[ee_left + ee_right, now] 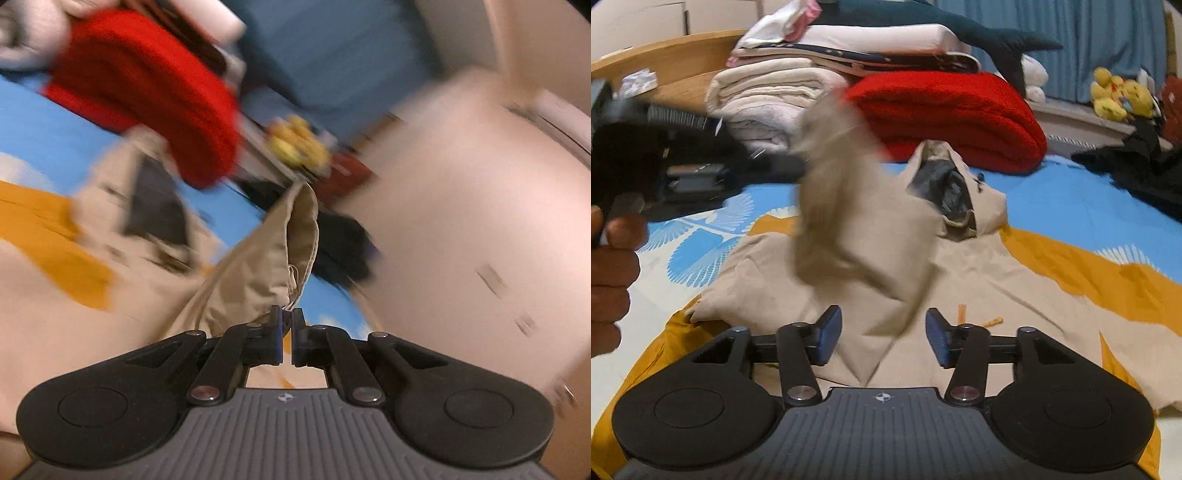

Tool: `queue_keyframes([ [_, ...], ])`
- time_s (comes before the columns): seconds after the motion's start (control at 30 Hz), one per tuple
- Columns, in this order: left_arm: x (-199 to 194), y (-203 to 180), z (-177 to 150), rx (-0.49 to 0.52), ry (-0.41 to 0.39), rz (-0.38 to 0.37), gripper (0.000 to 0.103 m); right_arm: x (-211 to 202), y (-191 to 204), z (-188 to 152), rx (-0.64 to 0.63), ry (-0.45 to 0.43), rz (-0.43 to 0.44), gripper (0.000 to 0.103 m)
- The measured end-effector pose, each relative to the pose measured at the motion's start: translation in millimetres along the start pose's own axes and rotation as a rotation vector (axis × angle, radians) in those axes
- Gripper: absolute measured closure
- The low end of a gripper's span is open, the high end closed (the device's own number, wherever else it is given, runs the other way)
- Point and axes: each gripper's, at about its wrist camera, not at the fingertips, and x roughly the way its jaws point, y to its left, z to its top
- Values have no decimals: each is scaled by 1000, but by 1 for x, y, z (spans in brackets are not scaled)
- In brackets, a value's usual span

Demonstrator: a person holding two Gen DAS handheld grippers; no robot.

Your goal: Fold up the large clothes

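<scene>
A large beige hooded jacket (979, 266) with a dark lining lies spread on a blue, white and orange bedsheet (1071, 199). My left gripper (287, 325) is shut on a beige sleeve (258, 266) and holds it lifted. In the right wrist view the lifted sleeve (842, 206) hangs blurred above the jacket, and the left gripper's body (639, 155) and the hand holding it show at the left edge. My right gripper (882, 338) is open and empty just above the jacket's near part. The sleeve's lower end hangs between its fingers without touching.
A folded red blanket (953, 114) and a stack of white linens (775, 96) stand at the head of the bed. Yellow plush toys (1119, 96) and dark clothes (1137, 170) lie at the right. A pale cabinet (480, 221) is beside the bed.
</scene>
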Motion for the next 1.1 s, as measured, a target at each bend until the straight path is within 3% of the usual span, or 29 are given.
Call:
queue_keyframes([
  [0.13, 19, -15, -14, 54, 119, -67, 93, -2, 8, 1, -57, -27, -16, 39],
  [0.23, 16, -5, -15, 40, 116, -52, 77, 0, 7, 1, -65, -23, -61, 39],
  [0.33, 11, 11, -7, -7, 98, -39, 77, 5, -4, 2, -31, -4, -97, 39],
  [0.4, 0, 20, 0, -36, 64, 20, 77, 7, -10, 2, -6, 7, -120, 39],
  [0.5, -9, 37, 6, -86, 6, 193, 77, 14, -21, 1, 39, 45, -157, 39],
  [0.67, -15, 72, 11, -74, 36, 733, 77, 28, -45, -9, 184, 157, -219, 39],
  [0.73, -24, 87, 12, -121, 32, 856, 77, 33, -60, -15, 290, 190, -221, 39],
  [0.87, -61, 114, 14, -355, -84, 902, 77, 35, -96, -30, 542, 204, -208, 40],
  [0.97, -66, 119, 17, -358, -104, 980, 77, 36, -120, -45, 722, 168, -184, 40],
  [1.03, -64, 120, 20, -355, -102, 961, 77, 40, -135, -53, 799, 146, -181, 41],
  [1.1, -63, 117, 19, -334, -96, 949, 76, 44, -147, -61, 869, 124, -188, 51],
])
